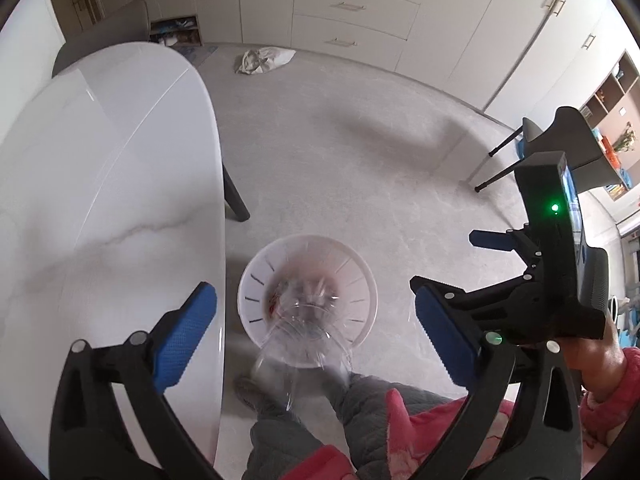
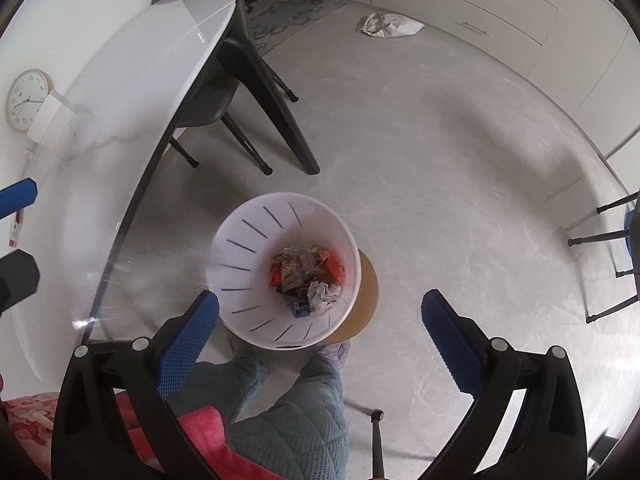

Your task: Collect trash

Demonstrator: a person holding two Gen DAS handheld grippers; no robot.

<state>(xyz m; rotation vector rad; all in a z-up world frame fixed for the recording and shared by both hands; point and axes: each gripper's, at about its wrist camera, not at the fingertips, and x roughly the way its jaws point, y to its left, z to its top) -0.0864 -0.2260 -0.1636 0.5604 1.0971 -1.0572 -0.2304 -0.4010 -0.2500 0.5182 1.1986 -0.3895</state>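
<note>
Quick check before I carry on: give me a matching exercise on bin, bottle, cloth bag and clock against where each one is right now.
Things:
1. bin
2. bottle
3. cloth bag
4. clock

Places:
A. on the floor by the drawers
B. blurred in mid-air over the bin, between the open fingers of the left gripper
C. on the wall behind the table
D. on the floor beside the table, trash inside

Pairs: 1-D, 2-B, 3-A, 4-C
</note>
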